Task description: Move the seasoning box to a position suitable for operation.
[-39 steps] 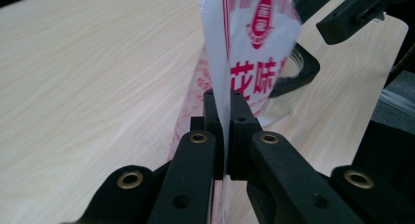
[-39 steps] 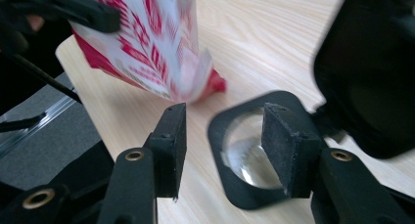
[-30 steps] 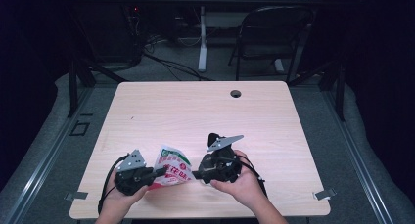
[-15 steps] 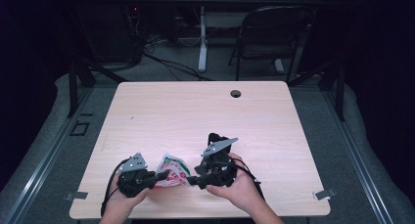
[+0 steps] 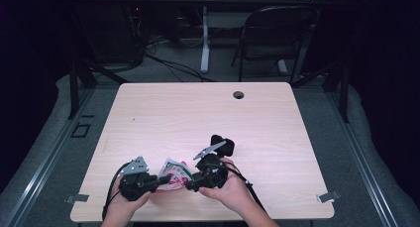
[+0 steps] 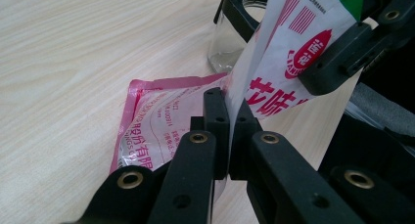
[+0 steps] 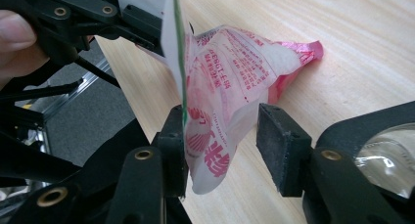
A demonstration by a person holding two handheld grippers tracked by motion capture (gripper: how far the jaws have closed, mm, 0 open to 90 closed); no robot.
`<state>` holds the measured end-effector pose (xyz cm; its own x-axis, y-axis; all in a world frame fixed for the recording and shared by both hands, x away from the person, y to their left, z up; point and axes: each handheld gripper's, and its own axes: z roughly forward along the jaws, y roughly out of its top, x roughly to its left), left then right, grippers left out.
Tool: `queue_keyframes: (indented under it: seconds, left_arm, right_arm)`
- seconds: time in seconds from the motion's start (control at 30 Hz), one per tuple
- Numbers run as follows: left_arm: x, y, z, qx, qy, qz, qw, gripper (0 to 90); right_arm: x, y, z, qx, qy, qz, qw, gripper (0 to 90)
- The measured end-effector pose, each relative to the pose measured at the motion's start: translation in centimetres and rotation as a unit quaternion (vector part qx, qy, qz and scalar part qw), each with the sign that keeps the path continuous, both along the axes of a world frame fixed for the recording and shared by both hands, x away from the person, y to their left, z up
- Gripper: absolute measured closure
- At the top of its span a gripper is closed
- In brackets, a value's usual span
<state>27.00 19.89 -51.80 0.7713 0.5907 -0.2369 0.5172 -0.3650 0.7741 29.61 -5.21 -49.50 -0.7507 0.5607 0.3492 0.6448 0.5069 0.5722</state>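
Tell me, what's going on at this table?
A person holds a red-and-white packet near the front edge of the wooden table. The left hand-held gripper is clamped shut on one edge of it. The right hand-held gripper has just been closing around the other end, but one pad still stands clear. A clear glass jar sits just behind.

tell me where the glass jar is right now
The glass jar stands on the table near its front edge, just behind the pink and white packet, beside the right claw.

Glossy pink-and-white printed plastic pouch (image 7: pixel 230 87), crinkled, between matt black plastic jaws; clear smooth glass jar (image 6: pixel 230 38) beyond; pale wood-grain laminate table (image 5: pixel 198 113), satin.
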Motion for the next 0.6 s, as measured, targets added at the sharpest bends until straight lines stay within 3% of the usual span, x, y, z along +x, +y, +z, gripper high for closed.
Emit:
queue_keyframes:
  seconds: [0.33, 0.6]
  left_arm:
    - [-0.1, -0.1, -0.3, -0.007, 0.005, -0.001, 1.0000, 90.0]
    - [-0.1, -0.3, -0.5, -0.007, 0.008, -0.006, 0.9999, 90.0]
  right_arm:
    - [0.5, 1.0, -0.8, -0.019, 0.026, 0.002, 0.9995, 61.0]
    - [0.6, 1.3, -1.2, -0.031, 0.031, 0.008, 0.9990, 73.8]
